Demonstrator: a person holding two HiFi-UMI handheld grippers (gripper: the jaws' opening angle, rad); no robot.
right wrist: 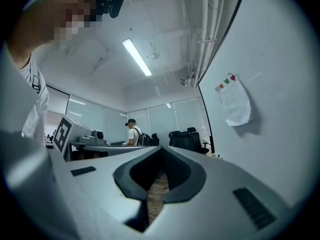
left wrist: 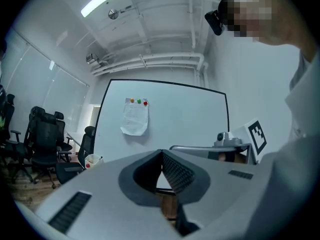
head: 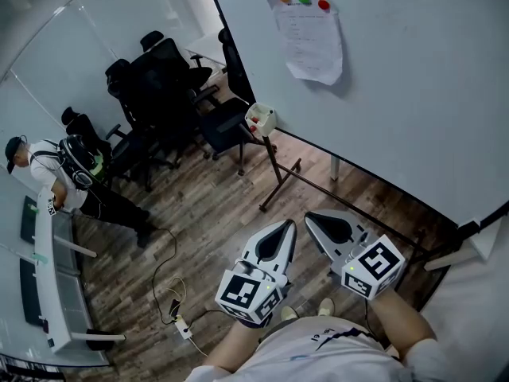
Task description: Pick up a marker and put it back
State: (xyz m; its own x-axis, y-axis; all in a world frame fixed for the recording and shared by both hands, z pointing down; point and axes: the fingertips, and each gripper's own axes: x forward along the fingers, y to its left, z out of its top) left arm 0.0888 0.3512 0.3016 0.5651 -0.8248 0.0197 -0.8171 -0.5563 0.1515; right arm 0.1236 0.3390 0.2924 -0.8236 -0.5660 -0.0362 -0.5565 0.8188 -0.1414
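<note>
Currently: no marker in hand.

Head view: the left hand-held gripper (head: 287, 226) and right hand-held gripper (head: 312, 216) are held side by side and level above the wood floor (head: 215, 213). Both are aimed toward the whiteboard (head: 413, 94) on its stand. A white holder (head: 262, 118) sits at the board's lower corner, well apart from both tips. The red-tipped items in it are probably the markers (head: 254, 126), but they are too small to confirm. A paper sheet (head: 310, 42) is pinned to the board by three magnets.

Left gripper view: jaws pressed together at the tips, nothing between them. The holder shows low on the left, the board straight ahead.

Right gripper view: jaws likewise together and empty. Only floor shows through the gap behind the tips. The board runs along the right edge.

Judgement: the closed, level posture suits an approach, and the pick has not yet begun. The next move calls for nearing the holder and spreading one pair of jaws. A thin marker standing among others may be awkward to single out.
</note>
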